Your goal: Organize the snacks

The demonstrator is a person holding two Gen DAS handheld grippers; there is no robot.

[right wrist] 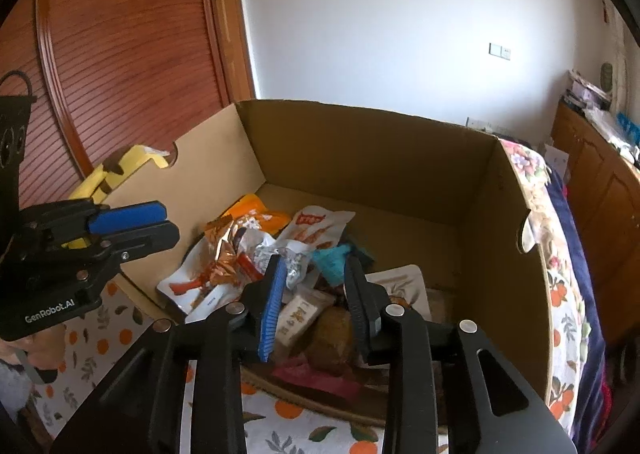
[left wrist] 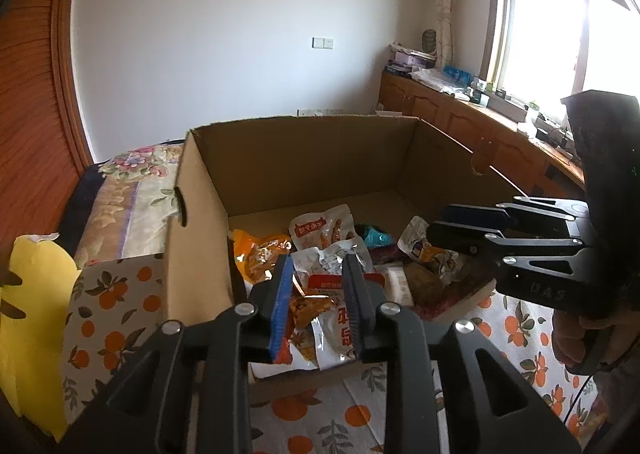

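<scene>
Left to right, left wrist view: yellow item (left wrist: 36, 318) at the far left edge, then an orange-print cloth (left wrist: 108, 310) draped beside the box (left wrist: 304, 158). Box is open-topped cardboard, sitting on the same cloth.

Snacks (left wrist: 320, 254) lie piled on the box floor at the near end; far half of the floor is bare. Orange pack (left wrist: 256, 254) on the left of the pile, white pack (left wrist: 320, 228) behind centre, teal pack (left wrist: 376, 236) right of that, silver-white pack (left wrist: 424, 250) further right.

Left gripper (left wrist: 318, 266) hangs over the near box edge, jaws slightly apart, nothing pinched; a red-white pack (left wrist: 340, 334) shows through the gap below, contact unclear.

Right gripper (left wrist: 448, 224) comes in from the right, over the right side of the pile. In its own view (right wrist: 316, 270) jaws are also slightly apart, empty, above a tan pack (right wrist: 302, 312) and the teal one. A hand (left wrist: 576, 338) holds its grip at the right edge.

Cabinets (left wrist: 460, 114) and window (left wrist: 560, 30) behind on the right.
</scene>
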